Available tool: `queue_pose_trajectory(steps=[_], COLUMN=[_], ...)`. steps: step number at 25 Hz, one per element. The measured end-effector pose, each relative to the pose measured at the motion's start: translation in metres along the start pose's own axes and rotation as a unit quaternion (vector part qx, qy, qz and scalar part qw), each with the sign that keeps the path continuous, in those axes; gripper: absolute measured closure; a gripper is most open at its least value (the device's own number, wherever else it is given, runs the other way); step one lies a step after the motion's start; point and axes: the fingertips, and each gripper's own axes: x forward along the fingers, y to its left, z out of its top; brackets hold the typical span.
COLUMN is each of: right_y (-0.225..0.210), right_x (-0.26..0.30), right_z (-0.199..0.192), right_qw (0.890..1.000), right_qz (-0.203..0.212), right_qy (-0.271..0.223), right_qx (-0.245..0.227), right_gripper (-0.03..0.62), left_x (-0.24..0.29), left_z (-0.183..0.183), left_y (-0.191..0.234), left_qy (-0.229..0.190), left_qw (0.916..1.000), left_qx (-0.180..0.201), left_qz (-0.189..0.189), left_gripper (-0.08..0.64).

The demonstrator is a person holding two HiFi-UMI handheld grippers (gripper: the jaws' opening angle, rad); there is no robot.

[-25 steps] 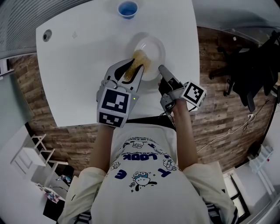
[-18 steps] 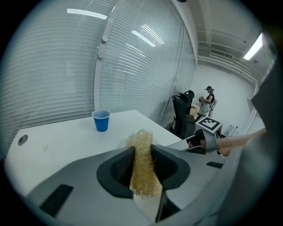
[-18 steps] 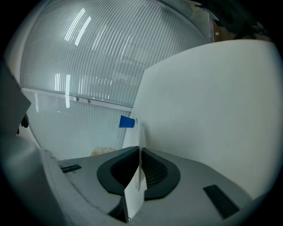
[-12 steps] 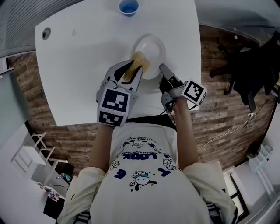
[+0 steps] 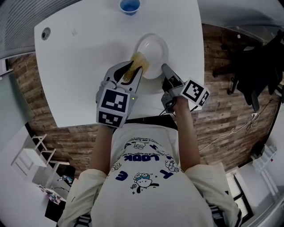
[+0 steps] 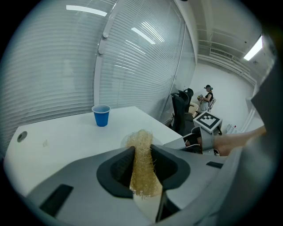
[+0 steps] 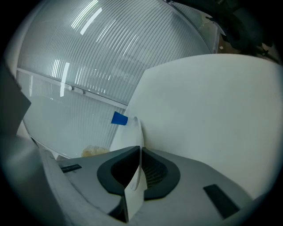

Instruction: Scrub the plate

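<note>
The plate (image 5: 156,48) on the table (image 5: 80,66); cup (image 5: 130,6) behind it; scrubber (image 5: 140,61) on the plate's left rim

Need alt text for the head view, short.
The left gripper holds a tan fibrous scrubber at the left rim of a white plate while the right gripper pinches its near rim. A blue cup stands farther back on the white table.

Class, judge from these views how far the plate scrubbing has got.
Done: the left hand-held gripper is clamped on the fibrous scrubber, and the right hand-held gripper pinches the rim of the plate. In hand: the scrubber sits at the plate's near-left edge. Left: the remaining surface; its cleanliness cannot be judged.
</note>
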Motion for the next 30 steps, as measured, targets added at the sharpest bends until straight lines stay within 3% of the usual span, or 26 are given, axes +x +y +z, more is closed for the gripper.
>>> queue_pose_trajectory(steps=[6, 13, 25, 30], right_y=[0.002, -0.009, -0.014, -0.003], right_x=[0.001, 0.005, 0.005, 0.005], right_z=[0.004, 0.003, 0.005, 0.01], right_qw=[0.996, 0.977, 0.958, 0.963], right_qz=[-0.044, -0.118, -0.17, -0.15], right_qy=[-0.001, 0.022, 0.022, 0.0], right_qx=[-0.082, -0.174, -0.231, -0.224], right_gripper=[0.578, 0.554, 0.528, 0.488], left_x=[-0.002, -0.001, 0.004, 0.001], left_z=[-0.004, -0.007, -0.024, -0.026], left_y=[0.006, 0.012, 0.024, 0.037], left_qy=[0.003, 0.007, 0.017, 0.012], left_qw=[1.0, 0.9998, 0.9979, 0.995], left_qx=[-0.002, -0.006, -0.033, -0.057], left_qz=[0.008, 0.02, 0.052, 0.081], left_gripper=[0.431, 0.431, 0.431, 0.431])
